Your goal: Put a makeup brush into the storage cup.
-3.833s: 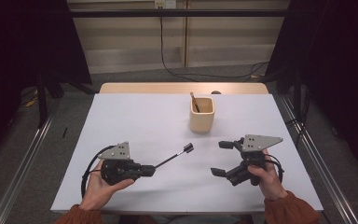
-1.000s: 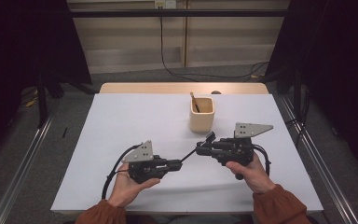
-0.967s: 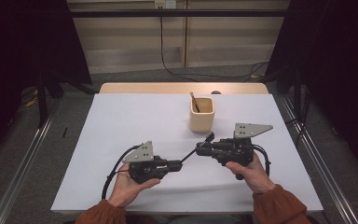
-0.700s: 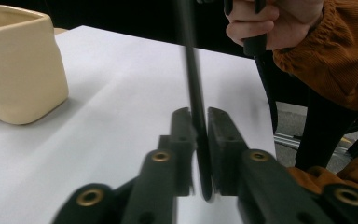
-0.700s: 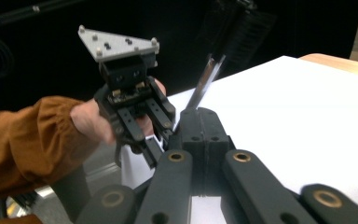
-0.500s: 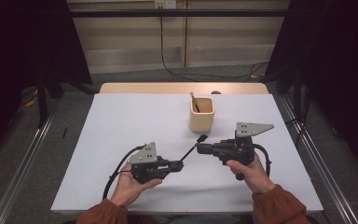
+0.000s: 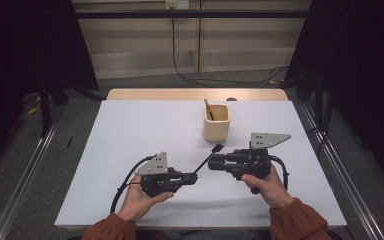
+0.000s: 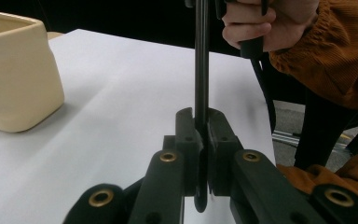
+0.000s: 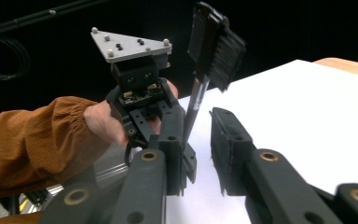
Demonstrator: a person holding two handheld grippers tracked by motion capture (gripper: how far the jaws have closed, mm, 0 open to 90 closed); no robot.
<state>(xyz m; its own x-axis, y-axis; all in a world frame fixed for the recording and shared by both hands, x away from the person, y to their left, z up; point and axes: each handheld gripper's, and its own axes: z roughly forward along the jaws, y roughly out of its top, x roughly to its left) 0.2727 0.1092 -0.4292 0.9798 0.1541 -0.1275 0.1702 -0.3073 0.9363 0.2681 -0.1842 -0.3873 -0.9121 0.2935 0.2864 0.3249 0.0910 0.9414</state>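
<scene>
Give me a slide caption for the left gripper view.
Left gripper clamps a black brush handle above the white table, beside a cream cup.

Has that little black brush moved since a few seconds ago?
Yes. The black brush has shifted right, closer to the beige cup, with the left gripper shut on its handle.

The brush [image 8: 201, 60] handle's top is cut off by the frame edge.

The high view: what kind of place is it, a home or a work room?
Probably a lab or recording room, not a home: a bare white table stands between dark curtains, metal rails run along the floor, and cables trail behind the table.
</scene>
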